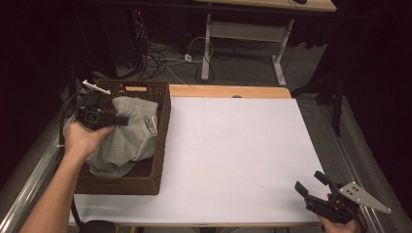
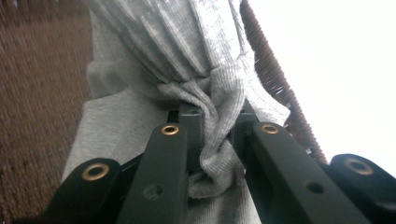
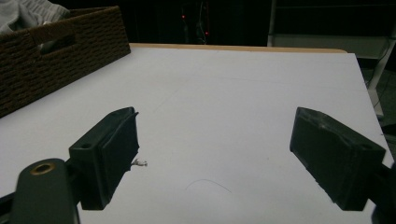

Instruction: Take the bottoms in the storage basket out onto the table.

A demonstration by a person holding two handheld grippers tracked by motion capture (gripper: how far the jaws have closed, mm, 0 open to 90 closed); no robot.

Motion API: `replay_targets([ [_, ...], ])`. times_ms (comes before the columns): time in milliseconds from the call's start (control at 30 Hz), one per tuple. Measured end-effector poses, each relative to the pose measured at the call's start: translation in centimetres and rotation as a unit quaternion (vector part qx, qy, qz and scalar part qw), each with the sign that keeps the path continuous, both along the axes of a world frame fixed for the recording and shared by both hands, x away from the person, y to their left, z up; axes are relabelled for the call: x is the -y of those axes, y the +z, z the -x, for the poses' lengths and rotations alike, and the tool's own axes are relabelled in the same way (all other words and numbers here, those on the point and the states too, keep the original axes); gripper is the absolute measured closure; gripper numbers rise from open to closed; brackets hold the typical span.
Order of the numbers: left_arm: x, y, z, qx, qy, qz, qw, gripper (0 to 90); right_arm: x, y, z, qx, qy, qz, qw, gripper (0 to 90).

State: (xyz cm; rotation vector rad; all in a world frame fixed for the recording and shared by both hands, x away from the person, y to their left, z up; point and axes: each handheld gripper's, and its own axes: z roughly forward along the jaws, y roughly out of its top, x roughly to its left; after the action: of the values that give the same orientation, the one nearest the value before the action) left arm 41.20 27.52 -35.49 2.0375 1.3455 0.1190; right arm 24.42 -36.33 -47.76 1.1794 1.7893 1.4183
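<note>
In the high view, a grey garment (image 1: 127, 136) is seen bunched inside a brown wicker basket (image 1: 163, 141) at the left end of the counter (image 1: 233, 150); the left tool (image 1: 121, 119) is held over the basket and is pinched on the upper part of the cloth, while most of the garment lies on the basket floor; the right tool (image 1: 311, 183) is held near the counter's right front corner, well apart from the basket, with its jaws spread and nothing between them.

In the left gripper view, a twisted fold of the garment (image 2: 210, 116) is clamped between the two black jaws; the woven basket wall (image 2: 275, 84) is seen just beside it.

In the right gripper view, the jaws are set wide apart over the bare white counter (image 3: 224, 102); the basket (image 3: 60, 60) stands far off at the upper left.

The grasp is judged done; the lifting out and the laying on the counter are left.
</note>
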Motion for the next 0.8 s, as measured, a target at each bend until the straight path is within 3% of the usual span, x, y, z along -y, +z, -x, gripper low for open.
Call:
replay_targets([
  [67, -0.1, 0.5, 0.2, 0.012, -0.004, 0.008, 0.9999, 79.6, 0.0, 0.0, 0.1, 0.0, -0.002, 0.0, 1.0, 15.9],
  [567, -0.2, 3.0, 0.8, 0.046, -0.006, 0.024, 0.9986, 79.6, 0.1, 0.0, 0.1, 0.001, -0.003, 0.0, 1.0, 15.9],
  [800, -0.4, 3.7, 1.2, 0.052, -0.002, 0.034, 0.998, 79.6, 0.0, 0.0, 0.1, 0.001, -0.002, 0.0, 1.0, 15.9],
])
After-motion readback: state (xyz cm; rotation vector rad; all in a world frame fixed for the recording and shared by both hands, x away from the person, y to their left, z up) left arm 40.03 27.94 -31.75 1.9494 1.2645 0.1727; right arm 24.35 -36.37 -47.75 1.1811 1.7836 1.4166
